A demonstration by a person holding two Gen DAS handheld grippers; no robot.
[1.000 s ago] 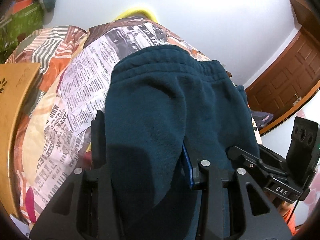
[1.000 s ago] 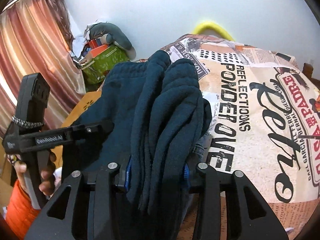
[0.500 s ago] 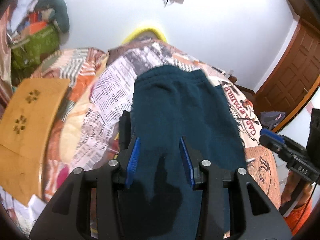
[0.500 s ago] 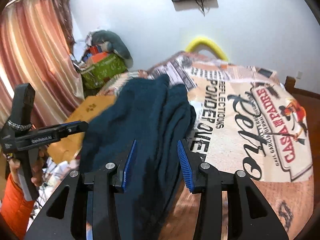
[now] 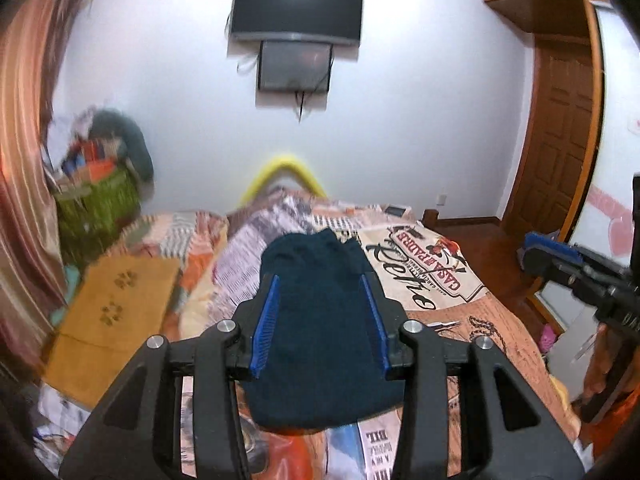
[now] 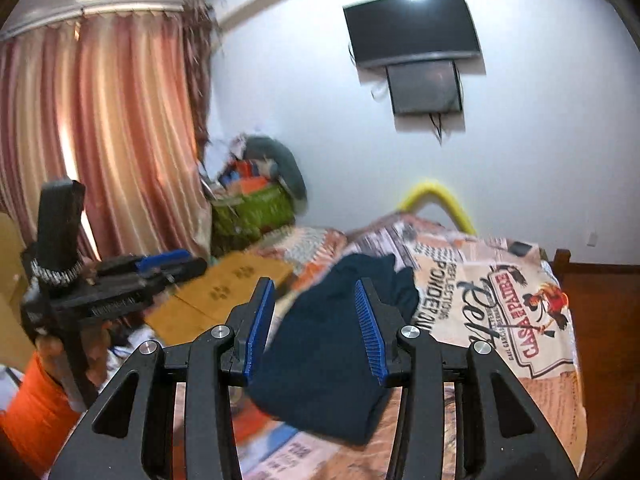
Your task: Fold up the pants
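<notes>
Having let go of the pants (image 5: pixel 324 320), both the left gripper (image 5: pixel 322 320) and right gripper (image 6: pixel 316 328) hang apart and empty above the folded bundle on the bed (image 5: pixel 500 320), so folding looks finished.

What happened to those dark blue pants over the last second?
Both let go: the left hand-held gripper and right hand-held gripper released the pants and drew up and back, the left's jaws just opening wider. The pants stay folded on the printed bedspread.
</notes>
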